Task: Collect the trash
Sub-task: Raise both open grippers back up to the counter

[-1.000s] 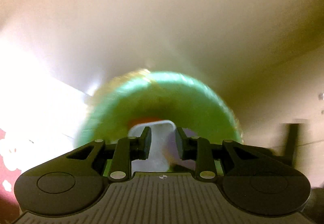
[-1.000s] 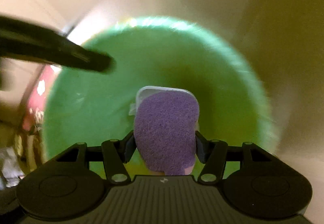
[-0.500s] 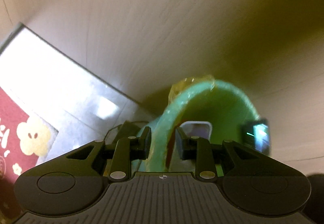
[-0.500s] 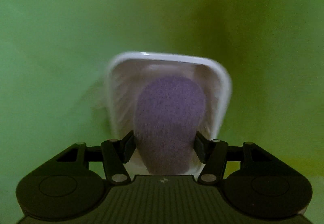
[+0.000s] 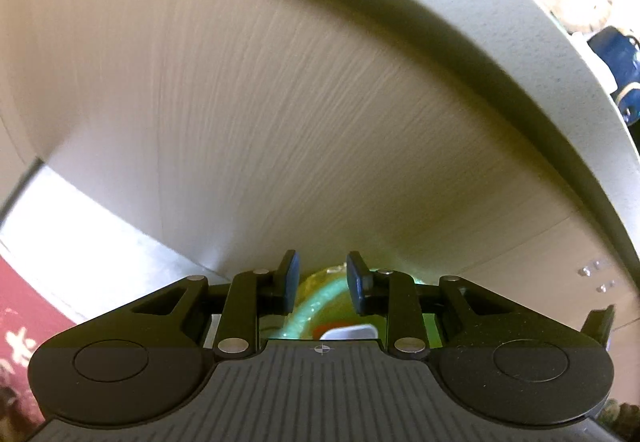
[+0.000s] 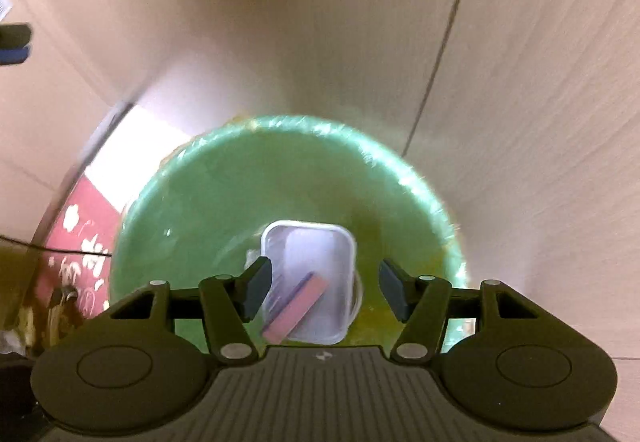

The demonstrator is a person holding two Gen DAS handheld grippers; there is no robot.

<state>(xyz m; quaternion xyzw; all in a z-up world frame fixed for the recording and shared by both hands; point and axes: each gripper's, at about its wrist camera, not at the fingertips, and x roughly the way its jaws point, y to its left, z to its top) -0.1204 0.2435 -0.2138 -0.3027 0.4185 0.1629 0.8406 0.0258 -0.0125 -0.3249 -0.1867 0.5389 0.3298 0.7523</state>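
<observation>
Left gripper (image 5: 320, 280): above the near rim of the green bin, pointing steeply down; its jaws stand a modest way apart with nothing pressed between the pads, and only the bin's edge shows through the gap.
Right gripper (image 6: 323, 290): directly over the bin's mouth, jaws spread wide and holding nothing (the tub and sponge seen between them lie far below, inside the bin).
Green bin (image 6: 224, 202): round and lined with a shiny translucent bag; it stands on the floor close against the pale wood-grain cabinet front (image 6: 520, 82). In the left wrist view only a sliver of its rim (image 5: 320, 292) shows, low between the fingers.
White plastic tub (image 6: 316, 250): rectangular with rounded corners, lying open side up at the bottom of the bin, about in the middle.
Sponge (image 6: 296, 308): a flat piece with a purple face and a pink edge, lying slantwise inside the tub, its lower end by the tub's near left corner.
Something orange-red (image 5: 322, 330): beside the tub in the left wrist view; what it is I cannot tell.
Red mat (image 6: 80, 234): patterned with white flowers, on the floor left of the bin.
Sharpness: both views are somewhat blurred.
</observation>
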